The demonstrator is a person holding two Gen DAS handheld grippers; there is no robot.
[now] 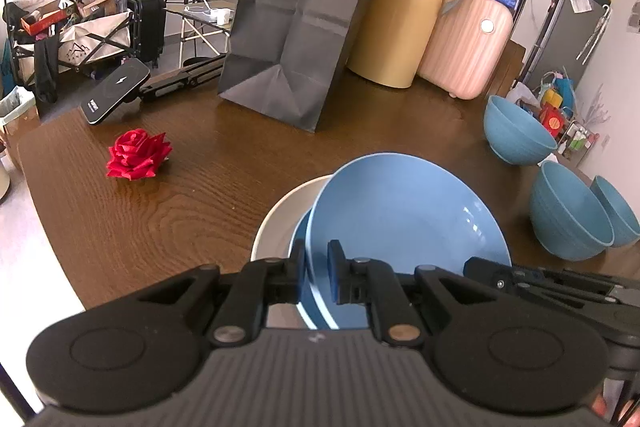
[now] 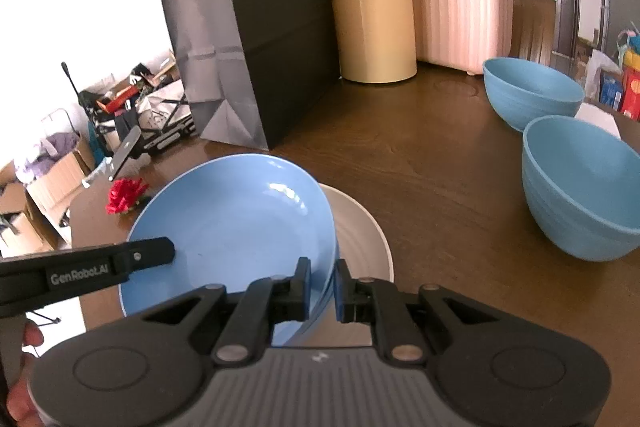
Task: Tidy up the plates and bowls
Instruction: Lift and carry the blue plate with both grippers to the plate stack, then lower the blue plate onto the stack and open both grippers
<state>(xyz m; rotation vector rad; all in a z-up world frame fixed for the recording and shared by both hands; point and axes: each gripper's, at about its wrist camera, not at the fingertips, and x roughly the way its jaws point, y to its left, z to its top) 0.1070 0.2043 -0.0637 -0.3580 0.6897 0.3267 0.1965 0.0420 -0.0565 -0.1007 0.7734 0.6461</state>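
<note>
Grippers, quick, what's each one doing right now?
Left gripper: shut on the blue plate rim.
Right gripper: shut on the same plate's opposite rim.

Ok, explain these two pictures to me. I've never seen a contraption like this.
No robot here: a person holds a two-finger gripper in each hand, each with a camera looking along its fingers. One picture is from the left gripper, the other from the right gripper. Both are shut on the rim of the same blue plate, from opposite sides, above a white plate on the brown table. Also on the table: blue bowls, a red paper rose, a black paper bag, a tan jug and a pink case.
</note>
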